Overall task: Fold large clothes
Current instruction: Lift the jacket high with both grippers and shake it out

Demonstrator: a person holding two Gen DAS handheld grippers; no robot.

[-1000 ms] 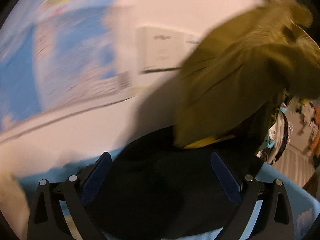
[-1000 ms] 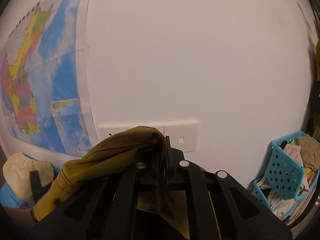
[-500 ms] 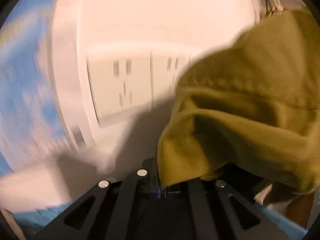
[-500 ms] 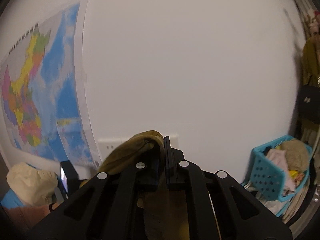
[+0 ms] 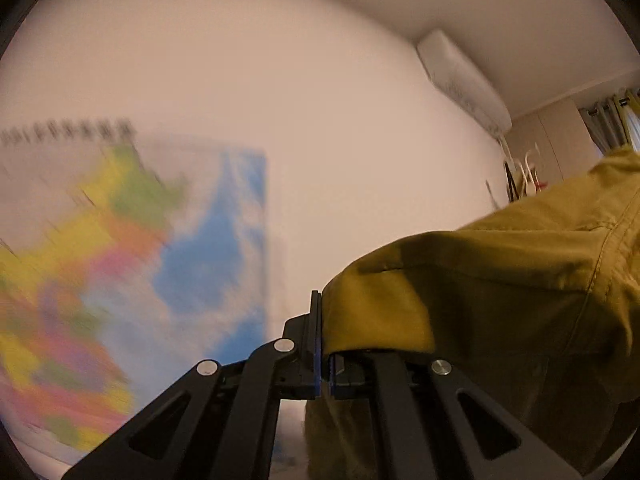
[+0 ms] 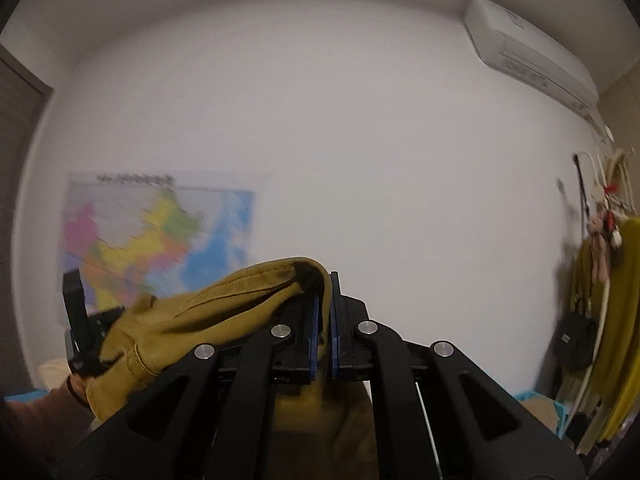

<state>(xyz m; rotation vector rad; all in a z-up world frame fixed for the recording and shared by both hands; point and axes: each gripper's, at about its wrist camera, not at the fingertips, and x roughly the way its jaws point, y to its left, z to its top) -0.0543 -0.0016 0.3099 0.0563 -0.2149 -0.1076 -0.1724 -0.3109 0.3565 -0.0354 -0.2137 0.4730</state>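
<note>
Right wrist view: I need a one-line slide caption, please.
Right hand-held gripper shut on olive-yellow garment, raised before a white wall with map and air conditioner.

Bare wall (image 6: 360, 160) ahead, olive garment (image 5: 500, 280) draped between the hands, clothes rack (image 6: 608, 280) far right.

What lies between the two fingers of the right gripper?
Right wrist view: a fold of the olive garment is pinched between the right gripper fingers.

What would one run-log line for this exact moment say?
left gripper: shut on olive garment | right gripper: shut on olive garment | garment: held up between both | backdrop: wall map
</note>
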